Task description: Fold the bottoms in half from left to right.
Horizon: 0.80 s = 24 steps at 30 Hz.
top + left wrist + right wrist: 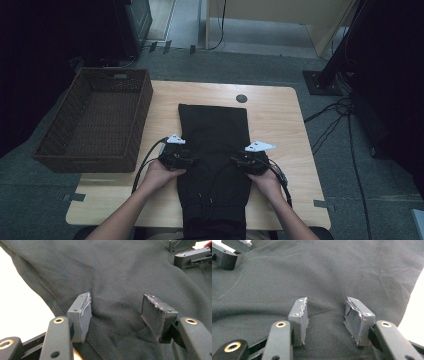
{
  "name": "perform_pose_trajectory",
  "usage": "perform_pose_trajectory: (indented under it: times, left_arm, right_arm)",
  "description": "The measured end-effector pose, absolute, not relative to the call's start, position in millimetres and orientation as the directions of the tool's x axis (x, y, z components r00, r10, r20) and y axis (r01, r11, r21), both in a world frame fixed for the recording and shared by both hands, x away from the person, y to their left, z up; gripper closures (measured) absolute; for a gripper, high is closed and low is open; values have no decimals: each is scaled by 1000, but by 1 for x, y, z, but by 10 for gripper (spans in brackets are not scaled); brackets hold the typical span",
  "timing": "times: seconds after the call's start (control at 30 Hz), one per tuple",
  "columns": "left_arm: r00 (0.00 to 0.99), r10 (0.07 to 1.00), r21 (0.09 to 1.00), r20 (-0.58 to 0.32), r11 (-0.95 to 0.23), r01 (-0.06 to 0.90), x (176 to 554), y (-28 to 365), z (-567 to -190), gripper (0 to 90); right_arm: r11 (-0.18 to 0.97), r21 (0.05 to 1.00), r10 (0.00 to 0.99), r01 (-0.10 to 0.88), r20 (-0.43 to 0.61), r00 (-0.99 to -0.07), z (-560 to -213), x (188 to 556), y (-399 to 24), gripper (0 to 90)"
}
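Note:
A pair of black trousers (214, 127) lies lengthwise on the wooden table (280, 120), waistband and drawstring toward the person. My left gripper (192, 161) sits at the garment's left edge and points inward. Seen from the left gripper view, the left gripper (117, 303) has its jaws apart just over the dark cloth (117, 270), pinching nothing. My right gripper (234, 161) sits at the right edge, facing the left one. The right gripper (326, 305) is also open, with a small wrinkle of cloth (322, 311) between its grey pads. Each gripper view shows the other gripper far off.
A dark brown wicker basket (85, 162) stands on the table's left side, overhanging its edge. A round cable hole (241, 98) sits near the table's far edge. Bare wood lies either side of the trousers. Cables (335, 120) run over the floor at the right.

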<state>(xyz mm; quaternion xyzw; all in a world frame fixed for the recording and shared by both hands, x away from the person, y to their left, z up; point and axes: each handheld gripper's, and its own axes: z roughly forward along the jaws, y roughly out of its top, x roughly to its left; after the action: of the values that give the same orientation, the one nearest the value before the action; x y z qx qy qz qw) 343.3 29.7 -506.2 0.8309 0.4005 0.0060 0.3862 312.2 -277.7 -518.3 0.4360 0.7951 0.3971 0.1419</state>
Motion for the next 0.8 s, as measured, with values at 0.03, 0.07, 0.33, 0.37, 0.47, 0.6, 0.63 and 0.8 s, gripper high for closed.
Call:
perform_pose_trajectory:
  times: [0.03, 0.07, 0.33, 0.37, 0.47, 0.6, 0.63, 0.8]
  left_arm:
    - [686, 664, 650, -299, -384, 655, 340, 31, -507, 410]
    - [689, 661, 649, -298, -389, 654, 338, 31, -507, 410]
    - [680, 661, 639, -319, -380, 669, 331, 32, -505, 408]
    - [680, 661, 639, -319, -380, 669, 331, 32, -505, 412]
    - [682, 659, 641, -318, -381, 666, 334, 34, -503, 418]
    - [696, 649, 683, -307, -359, 636, 337, 40, -498, 454]
    - [696, 649, 683, -307, -359, 636, 337, 40, -498, 458]
    - [697, 662, 684, -277, -373, 626, 341, 42, -498, 488]
  right_arm:
    - [301, 757, 805, 581, 125, -580, -519, 308, -279, 531]
    - [295, 755, 805, 586, 134, -577, -519, 306, -279, 531]
    - [284, 756, 794, 589, 159, -587, -519, 296, -281, 512]
    - [284, 756, 794, 589, 159, -587, -519, 296, -281, 512]
    - [242, 748, 784, 618, 225, -579, -517, 302, -286, 485]
    - [239, 763, 787, 600, 210, -581, -513, 305, -287, 470]
    - [239, 763, 787, 600, 210, -581, -513, 305, -287, 470]
    - [191, 778, 796, 599, 234, -558, -513, 311, -290, 468]
